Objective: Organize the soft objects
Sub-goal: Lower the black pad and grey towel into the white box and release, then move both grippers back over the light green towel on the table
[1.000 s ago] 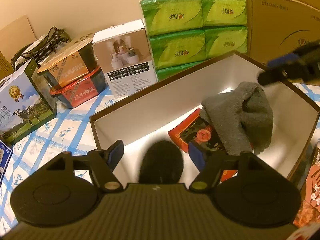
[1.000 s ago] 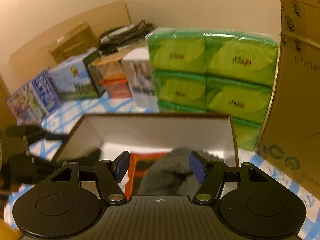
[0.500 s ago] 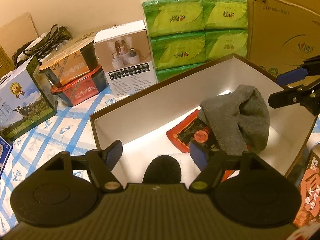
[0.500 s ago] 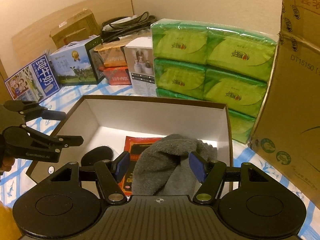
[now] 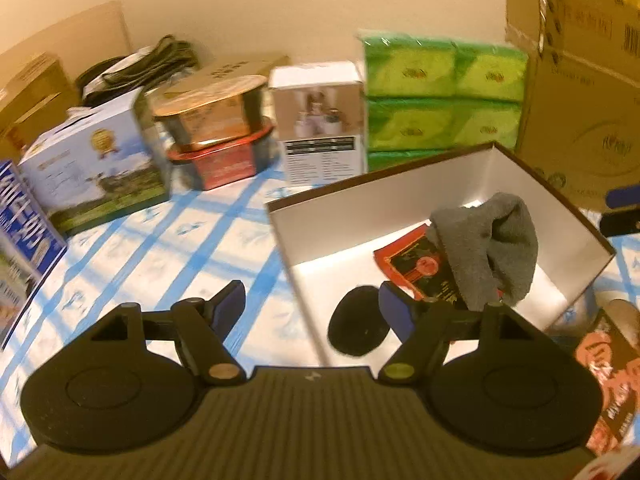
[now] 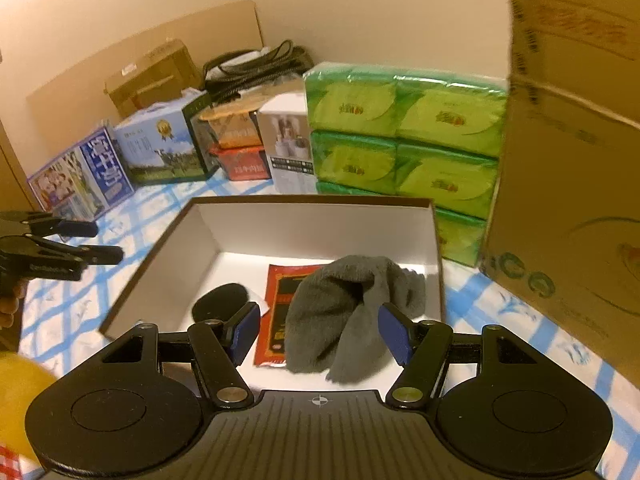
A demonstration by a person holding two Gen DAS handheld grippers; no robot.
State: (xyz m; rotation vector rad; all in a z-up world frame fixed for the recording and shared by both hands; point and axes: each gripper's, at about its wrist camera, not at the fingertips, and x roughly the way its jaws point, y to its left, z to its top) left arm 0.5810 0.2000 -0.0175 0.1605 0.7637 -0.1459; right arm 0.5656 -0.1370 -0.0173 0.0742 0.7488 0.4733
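The grey sock (image 6: 352, 312), lying between the right gripper's jaws in its own view, covers the right part of the red packet (image 6: 280, 300); print on the packet is unreadable. The black pad (image 5: 358, 320), ahead of the left jaws, is partly hidden behind the blue fingertip (image 5: 394, 312). The right gripper (image 5: 624, 210) is cut off at the frame's right edge in the left view. The large cardboard carton (image 6: 572, 152) runs out of frame. The left view is motion-blurred; labels on the green tissue packs (image 5: 440, 100) cannot be read.
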